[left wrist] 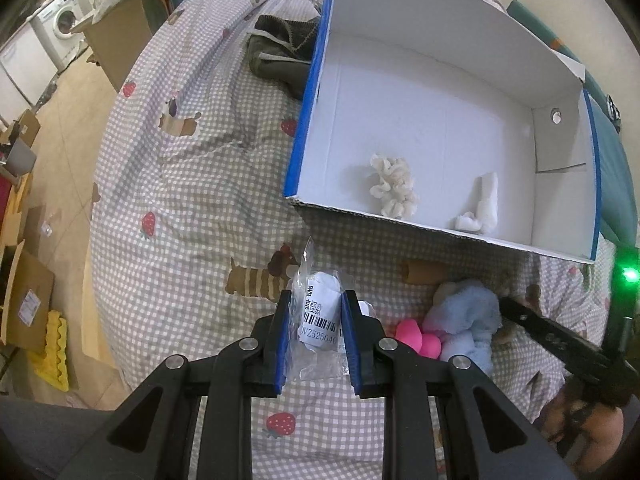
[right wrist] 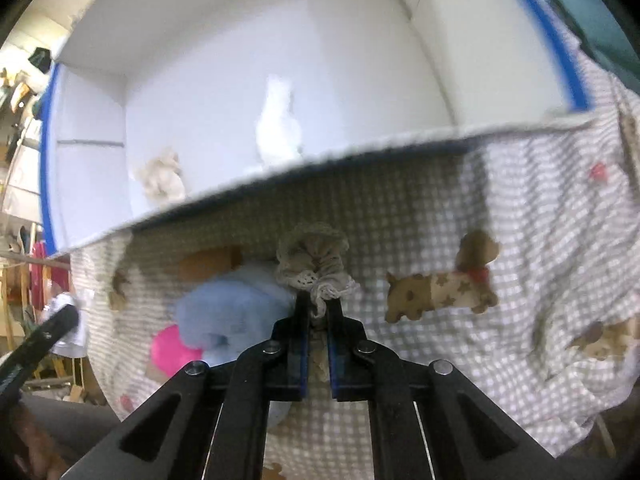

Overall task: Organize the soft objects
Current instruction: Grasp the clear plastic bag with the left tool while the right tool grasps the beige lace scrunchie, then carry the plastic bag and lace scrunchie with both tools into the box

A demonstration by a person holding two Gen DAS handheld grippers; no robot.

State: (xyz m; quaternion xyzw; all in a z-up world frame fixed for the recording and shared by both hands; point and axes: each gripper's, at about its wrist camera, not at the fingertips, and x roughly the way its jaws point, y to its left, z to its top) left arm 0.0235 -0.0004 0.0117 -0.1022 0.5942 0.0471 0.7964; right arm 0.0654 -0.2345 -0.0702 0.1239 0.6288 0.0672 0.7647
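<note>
On the bed, near the front wall of the white box (left wrist: 440, 92), lies a loose cluster of soft things: a pale blue fluffy cloth (left wrist: 466, 316), a bright pink rounded piece (left wrist: 416, 338) touching its left side, and a beige lace-edged scrunchie (right wrist: 314, 266) at the cloth's right end. Inside the box, close to its front wall, sit a cream ruffled scrunchie (left wrist: 394, 186) and, toward the front right corner, a white rolled cloth (left wrist: 482, 204); the two are apart. Box edges are trimmed in blue. A clear plastic packet (left wrist: 318, 320) with a barcode label holds something white and soft. Bed cover (left wrist: 192, 184) is grey-and-white check, printed with strawberries and sausage dogs, rumpled. A dark olive garment (left wrist: 280, 52) lies against the box's left wall. Off the bed's left edge: tiled floor, cardboard boxes (left wrist: 24, 300), a yellow egg tray (left wrist: 54, 348), a washing machine (left wrist: 60, 20) far back. Left claw (left wrist: 316, 316): blue-padded fingers partway apart, pressed on either side of the plastic packet. Right claw (right wrist: 318, 312): fingers nearly together, pinching the lace edge of the beige scrunchie, which bunches above the fingertips. Right wrist view is motion-blurred.
</note>
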